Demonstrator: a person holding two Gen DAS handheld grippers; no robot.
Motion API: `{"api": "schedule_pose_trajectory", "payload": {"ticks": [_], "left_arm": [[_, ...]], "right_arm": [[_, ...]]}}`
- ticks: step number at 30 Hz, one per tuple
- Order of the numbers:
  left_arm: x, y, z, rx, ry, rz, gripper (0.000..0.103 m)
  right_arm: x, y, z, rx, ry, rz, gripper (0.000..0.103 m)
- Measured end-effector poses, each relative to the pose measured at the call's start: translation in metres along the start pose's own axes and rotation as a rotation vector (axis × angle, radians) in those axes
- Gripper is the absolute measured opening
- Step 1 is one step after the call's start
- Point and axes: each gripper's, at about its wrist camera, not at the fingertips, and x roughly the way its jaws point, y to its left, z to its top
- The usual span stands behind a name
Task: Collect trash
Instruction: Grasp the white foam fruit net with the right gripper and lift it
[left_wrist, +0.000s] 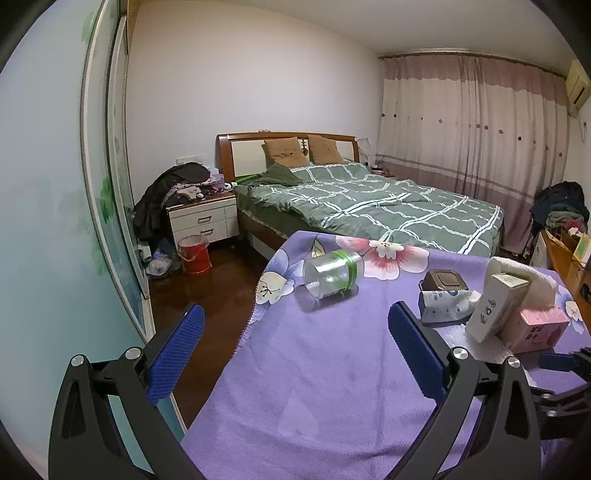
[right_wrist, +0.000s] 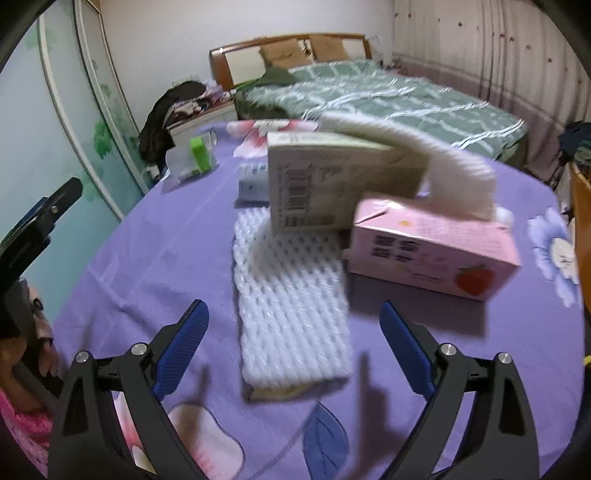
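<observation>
Both of my grippers are spread wide with nothing between their blue pads. On the left wrist view, my left gripper (left_wrist: 295, 347) hovers over the near left part of the purple floral cloth (left_wrist: 317, 387); its left finger hangs out past the cloth's edge, above dark wood floor (left_wrist: 207, 291). Ahead of it a clear plastic cup with a green band (left_wrist: 332, 273) lies on its side near the far left corner of the cloth, apart from the fingers.

My right gripper (right_wrist: 295, 343) hangs over a strip of white foam netting (right_wrist: 291, 306) that lies flat and runs between its fingers without touching them. Beyond the netting a beige carton (right_wrist: 314, 184) leans against a pink carton with a strawberry print (right_wrist: 432, 247), and a second curl of white foam (right_wrist: 413, 162) arches over both.

Open cloth lies left of the netting; to the right the cloth runs close to a wooden furniture edge (right_wrist: 581, 221).

Motion blur softens the right wrist view, so I cannot read the carton print. A brown box (left_wrist: 445, 280) and a blue-and-white wrapper (left_wrist: 443, 299) sit behind the cartons, partly hidden.
</observation>
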Motion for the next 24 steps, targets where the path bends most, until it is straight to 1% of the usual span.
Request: {"api": "schedule_pose_trajectory", "payload": {"ticks": [2, 3, 4, 5, 6, 8, 11, 12, 17, 22, 24], "left_arm": [[0.001, -0.003, 0.000, 0.005, 0.004, -0.004, 0.098], [0.001, -0.003, 0.000, 0.006, 0.005, -0.005, 0.098], [-0.002, -0.003, -0.001, 0.008, 0.007, -0.008, 0.098], [-0.002, -0.003, 0.000, 0.008, 0.008, -0.009, 0.098], [-0.002, -0.004, -0.001, 0.010, 0.009, -0.012, 0.098], [-0.003, -0.005, -0.001, 0.013, 0.010, -0.015, 0.098], [-0.002, -0.007, -0.002, 0.019, 0.013, -0.016, 0.098], [-0.001, -0.008, -0.002, 0.021, 0.015, -0.016, 0.098], [-0.002, -0.009, -0.002, 0.024, 0.017, -0.017, 0.098], [-0.002, -0.010, -0.003, 0.024, 0.019, -0.021, 0.098], [-0.002, -0.011, -0.003, 0.027, 0.020, -0.022, 0.098]], "right_arm": [[0.009, 0.003, 0.000, -0.007, 0.026, -0.009, 0.085], [0.013, 0.003, 0.000, -0.006, 0.037, -0.005, 0.081], [0.016, 0.003, 0.000, -0.002, 0.047, -0.005, 0.074], [0.018, 0.004, -0.001, -0.003, 0.049, -0.011, 0.071], [0.018, 0.007, -0.001, -0.017, 0.040, -0.026, 0.065], [0.019, 0.009, -0.002, -0.024, 0.041, -0.023, 0.059], [0.016, 0.010, -0.004, -0.014, 0.047, -0.003, 0.040], [0.014, 0.009, -0.007, -0.009, 0.052, 0.004, 0.032], [-0.002, 0.011, -0.019, -0.005, 0.070, 0.061, 0.029], [-0.030, 0.017, -0.044, -0.021, 0.075, 0.130, 0.029], [-0.041, 0.018, -0.053, -0.028, 0.059, 0.130, 0.029]]}}
